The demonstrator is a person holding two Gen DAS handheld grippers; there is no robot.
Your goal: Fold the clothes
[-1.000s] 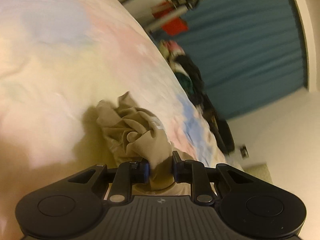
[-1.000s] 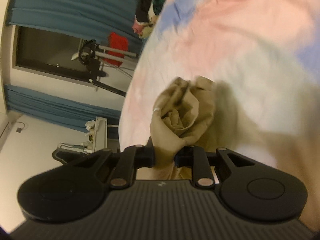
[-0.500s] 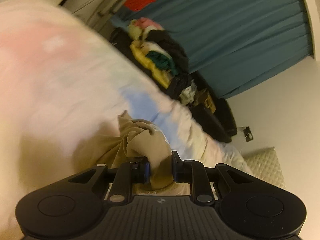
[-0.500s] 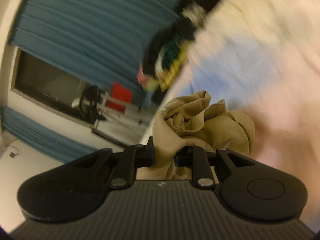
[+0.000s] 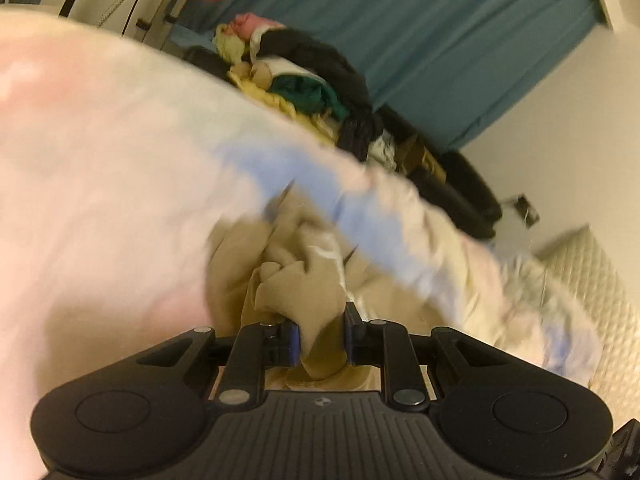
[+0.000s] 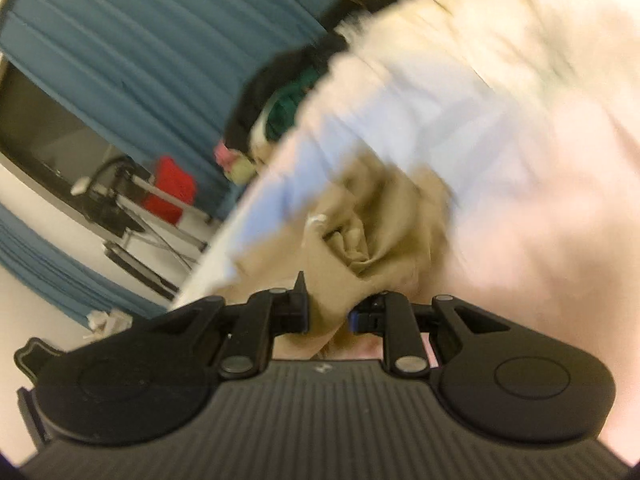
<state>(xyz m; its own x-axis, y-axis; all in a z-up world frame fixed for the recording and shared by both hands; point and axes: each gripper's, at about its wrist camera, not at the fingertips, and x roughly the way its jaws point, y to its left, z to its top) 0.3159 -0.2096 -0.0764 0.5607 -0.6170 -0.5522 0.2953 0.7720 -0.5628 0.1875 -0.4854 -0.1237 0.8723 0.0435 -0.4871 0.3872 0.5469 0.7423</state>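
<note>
Both hand-held grippers — left (image 5: 320,338), right (image 6: 329,316) — pinch the soft, limp tan garment (image 5: 296,280), probably at bunched edges.

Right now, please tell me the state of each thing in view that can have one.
Left gripper: shut on the tan garment.
Right gripper: shut on the tan garment.
Tan garment: bunched and crumpled, not folded.
Bedsheet: spread out under the garment.
Clothes pile: heaped, unfolded.
Blue curtain: drawn closed.
</note>
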